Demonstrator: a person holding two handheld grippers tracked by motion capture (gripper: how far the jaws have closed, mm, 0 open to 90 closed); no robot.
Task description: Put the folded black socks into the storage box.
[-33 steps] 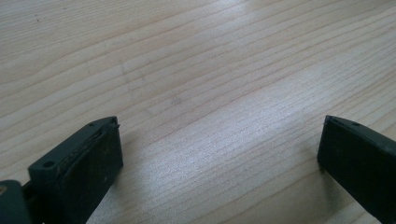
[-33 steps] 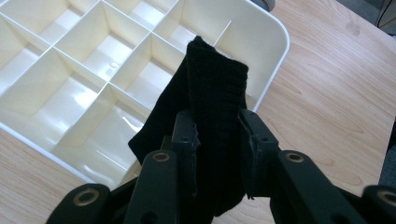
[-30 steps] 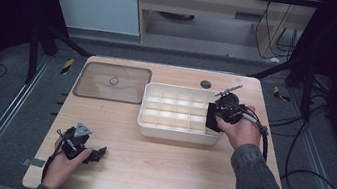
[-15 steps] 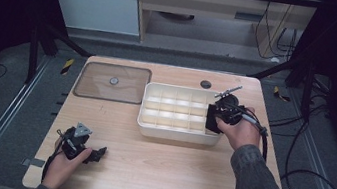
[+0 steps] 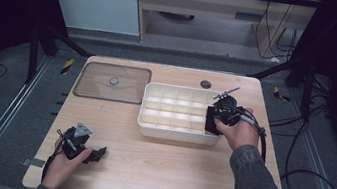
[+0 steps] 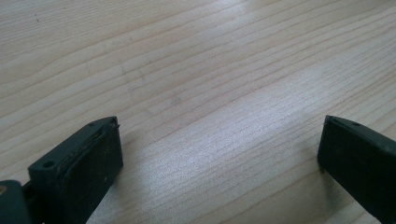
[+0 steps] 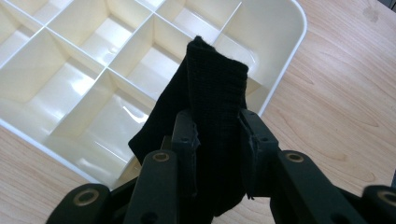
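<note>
A cream plastic organizer tray [image 5: 152,122] with several empty compartments sits mid-table. My right gripper [image 5: 213,120] hovers over the tray's right end, shut on a folded black cloth [image 7: 212,107] that sticks up between its jaws above the tray [image 7: 56,84]. My left gripper [image 5: 97,153] rests low at the table's front left, its two black fingers [image 6: 88,158] spread wide over bare wood with nothing between them.
A clear brownish lid [image 5: 112,82] with a small knob lies flat at the back left of the wooden table [image 5: 164,175]. A dark round hole [image 5: 206,84] marks the tabletop behind the tray. Cables trail off the right edge.
</note>
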